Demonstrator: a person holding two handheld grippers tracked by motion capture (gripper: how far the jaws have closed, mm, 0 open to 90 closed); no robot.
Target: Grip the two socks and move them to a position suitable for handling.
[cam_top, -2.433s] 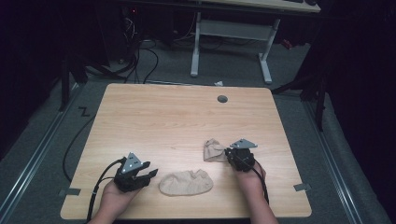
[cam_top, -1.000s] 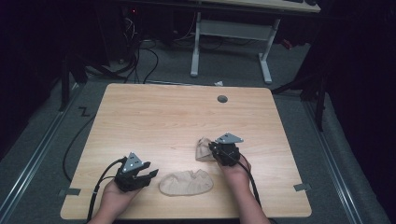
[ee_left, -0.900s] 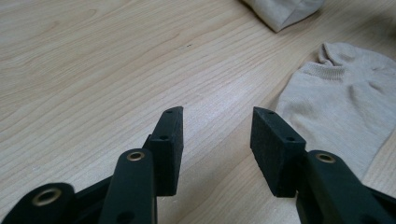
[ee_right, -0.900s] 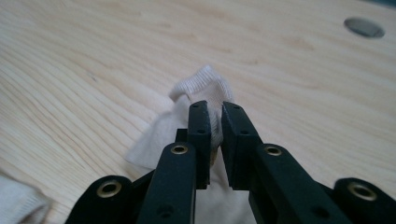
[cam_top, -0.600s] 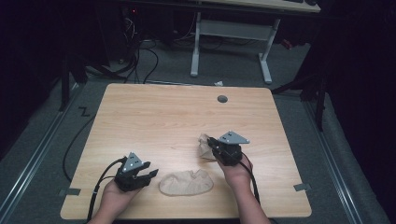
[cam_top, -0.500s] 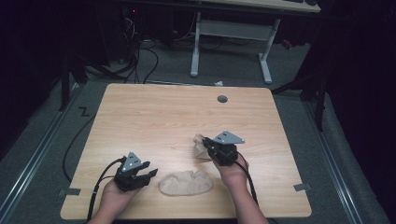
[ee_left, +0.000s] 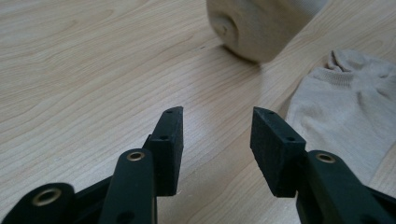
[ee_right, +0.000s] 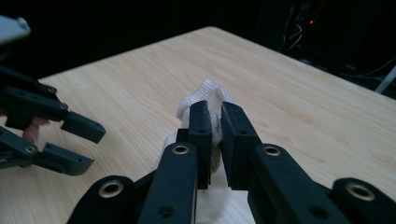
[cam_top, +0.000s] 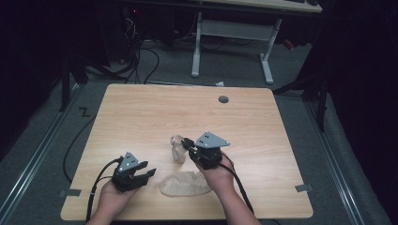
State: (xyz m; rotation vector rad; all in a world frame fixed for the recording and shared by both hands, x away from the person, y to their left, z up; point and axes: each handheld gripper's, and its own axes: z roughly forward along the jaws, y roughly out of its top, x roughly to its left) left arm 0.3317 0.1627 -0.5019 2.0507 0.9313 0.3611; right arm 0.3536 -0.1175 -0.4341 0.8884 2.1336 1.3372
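Two beige socks are on the wooden table (cam_top: 141, 112). One sock (cam_top: 185, 183) lies flat near the front edge, between the person's two hands. It also shows as the flat sock (ee_left: 345, 107) at the right of the left gripper view. My right gripper (cam_top: 187, 143) is shut on the other sock (cam_top: 178, 149), which hangs bunched from the jaws just above the table. The held sock (ee_right: 208, 95) bulges past the gripper (ee_right: 212, 112). My left gripper (cam_top: 146, 174) rests open at the front left, nothing between its jaws. From that gripper (ee_left: 217, 135) the hanging sock (ee_left: 261, 23) looms ahead.
A round cable hole (cam_top: 223, 99) sits near the table's far edge. Behind the table stand a white-legged desk (cam_top: 230, 33) and floor cables (cam_top: 141, 51). The left gripper (ee_right: 70, 140) appears at the left of the right gripper view, close to the held sock.
My right gripper has carried its sock leftward across the table, from the right side toward the middle and the left gripper. The left gripper and the flat sock have stayed put.
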